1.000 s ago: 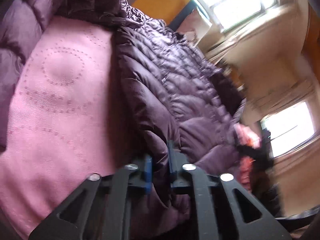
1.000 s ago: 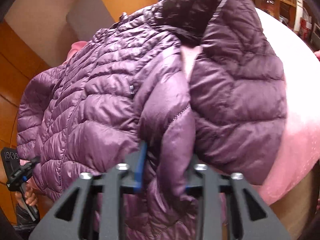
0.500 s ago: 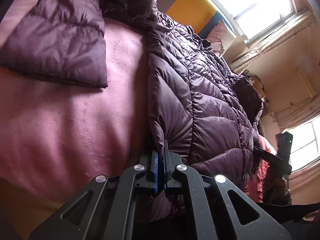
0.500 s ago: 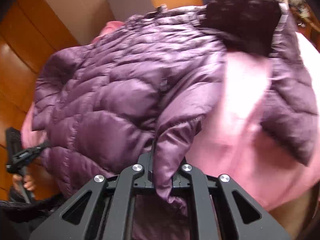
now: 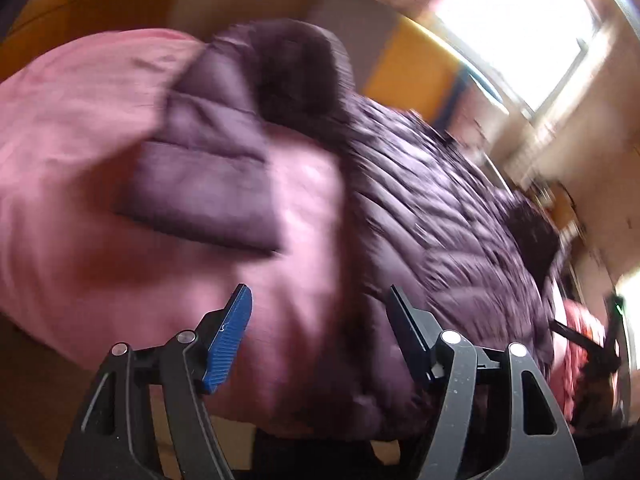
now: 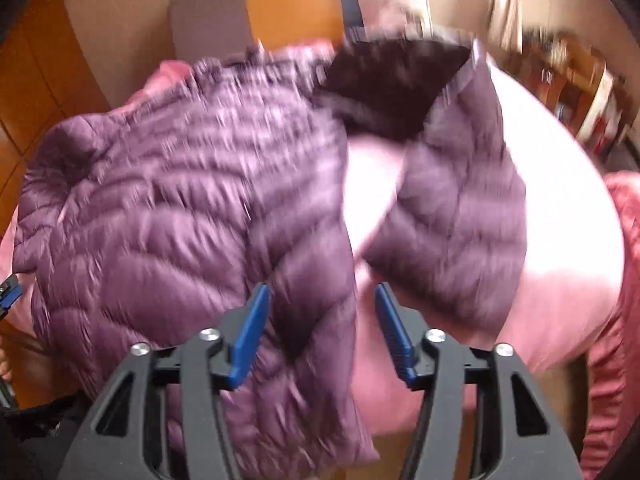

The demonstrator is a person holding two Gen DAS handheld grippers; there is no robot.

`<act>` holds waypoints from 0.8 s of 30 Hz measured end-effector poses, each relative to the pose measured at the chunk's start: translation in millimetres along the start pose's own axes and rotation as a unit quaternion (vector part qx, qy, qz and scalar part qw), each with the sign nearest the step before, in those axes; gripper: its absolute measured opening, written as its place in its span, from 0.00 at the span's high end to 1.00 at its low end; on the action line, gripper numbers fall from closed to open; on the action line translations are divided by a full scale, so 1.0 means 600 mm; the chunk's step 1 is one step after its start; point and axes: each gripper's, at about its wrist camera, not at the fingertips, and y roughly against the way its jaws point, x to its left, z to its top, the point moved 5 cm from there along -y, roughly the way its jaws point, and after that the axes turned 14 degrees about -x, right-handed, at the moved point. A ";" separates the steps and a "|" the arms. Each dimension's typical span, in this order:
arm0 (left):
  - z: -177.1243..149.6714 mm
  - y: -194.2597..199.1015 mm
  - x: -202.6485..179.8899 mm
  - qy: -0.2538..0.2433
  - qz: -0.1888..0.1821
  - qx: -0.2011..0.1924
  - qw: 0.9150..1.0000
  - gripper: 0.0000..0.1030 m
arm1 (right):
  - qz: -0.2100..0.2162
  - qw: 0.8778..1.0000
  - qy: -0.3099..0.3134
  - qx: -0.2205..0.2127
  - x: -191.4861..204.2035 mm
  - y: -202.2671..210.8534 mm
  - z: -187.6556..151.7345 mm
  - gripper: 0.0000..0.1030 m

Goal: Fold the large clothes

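Note:
A purple quilted puffer jacket (image 6: 168,216) lies on a pink bed cover (image 6: 560,216). One front panel (image 6: 460,224) is spread to the right, with pink cover showing between the panels. My right gripper (image 6: 322,300) is open, its jaws straddling the jacket's front edge without pinching it. In the left wrist view the jacket (image 5: 448,216) lies to the right and a loose panel (image 5: 208,184) to the left. My left gripper (image 5: 320,304) is open, above the pink cover (image 5: 80,152) beside the jacket's hem. Both views are motion-blurred.
An orange and grey headboard (image 6: 288,4) stands behind the bed. A bright window (image 5: 516,20) is at the far right of the left wrist view. A bookshelf (image 6: 576,76) stands past the bed's right side. The other gripper's tip (image 6: 8,292) shows at the left edge.
Both grippers were shut on the jacket's front edge half a second ago; both have opened and let it go. The jacket edge has dropped onto the bed.

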 end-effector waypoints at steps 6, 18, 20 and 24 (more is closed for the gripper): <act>0.036 -0.019 0.113 0.096 0.093 -0.035 0.990 0.27 | 0.085 0.996 0.026 -0.021 0.129 -0.035 0.029 0.31; 0.202 -0.040 0.130 0.116 -0.030 -0.039 0.992 0.90 | 0.148 0.986 0.067 0.025 0.311 -0.150 0.006 0.30; 0.257 -0.010 0.156 0.134 -0.039 -0.049 0.989 0.90 | 0.149 0.986 0.064 0.029 0.316 -0.160 0.001 0.28; 0.337 0.008 0.222 0.162 0.006 -0.051 0.985 0.90 | 0.152 0.987 0.052 0.032 0.317 -0.173 -0.003 0.26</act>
